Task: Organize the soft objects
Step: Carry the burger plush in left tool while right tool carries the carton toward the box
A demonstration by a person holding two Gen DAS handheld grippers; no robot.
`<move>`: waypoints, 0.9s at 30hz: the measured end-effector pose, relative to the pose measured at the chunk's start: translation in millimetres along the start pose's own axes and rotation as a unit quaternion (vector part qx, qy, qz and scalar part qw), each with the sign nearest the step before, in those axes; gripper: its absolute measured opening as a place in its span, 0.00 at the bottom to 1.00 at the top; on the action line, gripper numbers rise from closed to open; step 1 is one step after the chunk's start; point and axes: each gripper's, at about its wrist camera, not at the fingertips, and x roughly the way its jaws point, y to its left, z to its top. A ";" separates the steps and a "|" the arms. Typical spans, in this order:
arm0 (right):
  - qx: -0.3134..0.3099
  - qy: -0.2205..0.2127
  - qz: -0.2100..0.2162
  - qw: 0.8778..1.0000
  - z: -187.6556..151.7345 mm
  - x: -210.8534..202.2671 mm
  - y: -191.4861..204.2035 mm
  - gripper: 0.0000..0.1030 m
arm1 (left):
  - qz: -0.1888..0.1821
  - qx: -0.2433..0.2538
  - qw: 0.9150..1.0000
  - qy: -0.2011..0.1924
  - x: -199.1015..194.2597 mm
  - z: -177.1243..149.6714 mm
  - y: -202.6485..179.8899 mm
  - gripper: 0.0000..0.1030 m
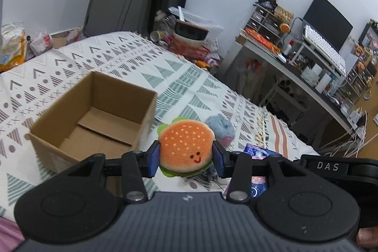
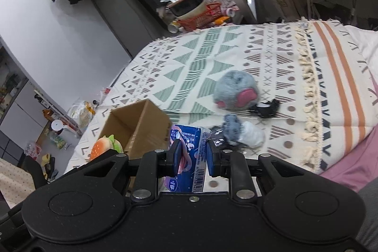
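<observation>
Two claws, both full: my left claw point(image 1: 186, 158) squeezes the burger point(image 1: 185, 145) plush by its squashy sides, my right claw point(image 2: 192, 156) pinches the crinkly, light pack point(image 2: 189, 148).

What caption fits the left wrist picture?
Left tool squeezes a smiling burger plush beside an open cardboard box.

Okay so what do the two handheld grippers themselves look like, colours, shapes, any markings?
Both match: black plastic bodies with two big round discs, black linkage bars on silver pivot bolts, and blue pads inside the fingers. The left gripper has a grey ribbed centre plate with a small logo; white letters "DAS" show on a black part beside it. The right gripper has a plain black plate with one screw.
</observation>
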 end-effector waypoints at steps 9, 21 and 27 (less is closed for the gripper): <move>-0.023 -0.010 0.024 0.999 -7.5 1.6 41.6 0.22 | 0.017 -0.030 0.999 -0.014 -13.2 5.4 43.5 0.43; -0.033 0.002 0.051 0.998 -13.1 23.9 79.2 0.22 | 0.052 -0.057 0.996 -0.034 -23.0 15.0 89.5 0.43; -0.033 0.009 0.068 0.997 -8.5 41.2 94.3 0.22 | 0.075 -0.060 0.995 -0.036 -10.6 23.4 103.1 0.43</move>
